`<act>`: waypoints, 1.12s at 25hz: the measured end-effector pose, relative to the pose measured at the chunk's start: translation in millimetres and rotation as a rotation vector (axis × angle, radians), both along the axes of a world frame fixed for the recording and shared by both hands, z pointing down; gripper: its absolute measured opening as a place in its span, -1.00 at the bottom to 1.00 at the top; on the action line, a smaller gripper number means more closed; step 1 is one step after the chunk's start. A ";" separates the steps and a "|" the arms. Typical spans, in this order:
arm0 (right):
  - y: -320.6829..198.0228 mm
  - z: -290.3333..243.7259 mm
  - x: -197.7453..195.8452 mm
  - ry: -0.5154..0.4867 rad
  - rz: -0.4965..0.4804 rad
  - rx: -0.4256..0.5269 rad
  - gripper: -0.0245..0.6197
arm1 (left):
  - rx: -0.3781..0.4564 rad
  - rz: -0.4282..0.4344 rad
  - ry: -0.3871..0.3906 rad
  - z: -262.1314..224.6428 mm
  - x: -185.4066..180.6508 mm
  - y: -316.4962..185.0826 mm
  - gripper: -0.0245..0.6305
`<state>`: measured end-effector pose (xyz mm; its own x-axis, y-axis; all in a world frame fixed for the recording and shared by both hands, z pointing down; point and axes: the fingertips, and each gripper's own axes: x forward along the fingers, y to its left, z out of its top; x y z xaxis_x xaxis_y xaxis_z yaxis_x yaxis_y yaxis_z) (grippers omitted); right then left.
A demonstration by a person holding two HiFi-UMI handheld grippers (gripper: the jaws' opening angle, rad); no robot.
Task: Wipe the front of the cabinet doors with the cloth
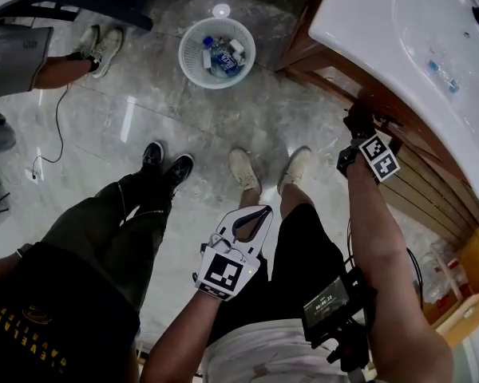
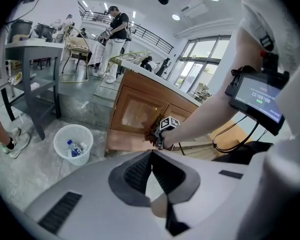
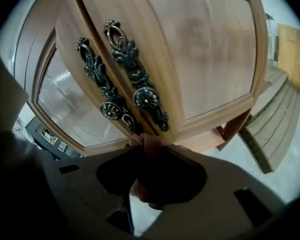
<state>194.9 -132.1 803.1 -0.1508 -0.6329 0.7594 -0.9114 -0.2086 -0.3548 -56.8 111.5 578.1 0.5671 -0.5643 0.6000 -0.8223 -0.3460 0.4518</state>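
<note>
— Jaws? 
— The right gripper (image 3: 146, 151) is clamped on the cloth (image 3: 140, 186), which is pressed low on the doors (image 3: 205, 54), just under the handles (image 3: 132, 84). The left gripper (image 2: 152, 156) is closed and empty, well away.
— Step? 
— Wiping, probably. The next move calls for firm sweeps across both panels.

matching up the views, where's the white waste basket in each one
Head view: white waste basket, top centre, on the floor left of the cabinet.
Left gripper view: lower left, on the floor left of the cabinet.
Right gripper view: not in it; cabinet doors fill it.
Shared landmark: the wooden cabinet.
</note>
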 end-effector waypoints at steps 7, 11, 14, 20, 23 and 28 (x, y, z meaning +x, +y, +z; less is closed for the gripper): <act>-1.0 8.8 -42.0 -0.050 -0.028 -0.008 -0.53 | -0.009 -0.011 -0.008 -1.2 -6.7 7.2 -0.89; -12.5 10.4 -94.3 -0.121 -0.069 0.008 -0.53 | -0.013 -0.036 -0.005 3.3 -11.5 15.6 -0.89; -18.6 13.9 -132.7 -0.169 -0.097 0.009 -0.53 | -0.028 -0.052 -0.014 7.9 -18.6 20.3 -0.89; -29.4 9.9 -199.8 -0.280 -0.152 0.029 -0.53 | -0.034 -0.088 -0.015 14.7 -29.0 23.3 -0.89; -29.6 6.7 -218.6 -0.328 -0.152 0.023 -0.53 | -0.041 -0.099 -0.015 14.8 -31.7 26.1 -0.89; -35.1 -9.4 -234.9 -0.445 -0.168 0.065 -0.53 | -0.035 -0.110 -0.008 13.8 -33.5 22.5 -0.89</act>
<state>-40.1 -167.2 793.7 -0.5566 -0.6158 0.5576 -0.6872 -0.0358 -0.7256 -90.2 134.0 591.9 0.4978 -0.6015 0.6248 -0.8581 -0.2372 0.4554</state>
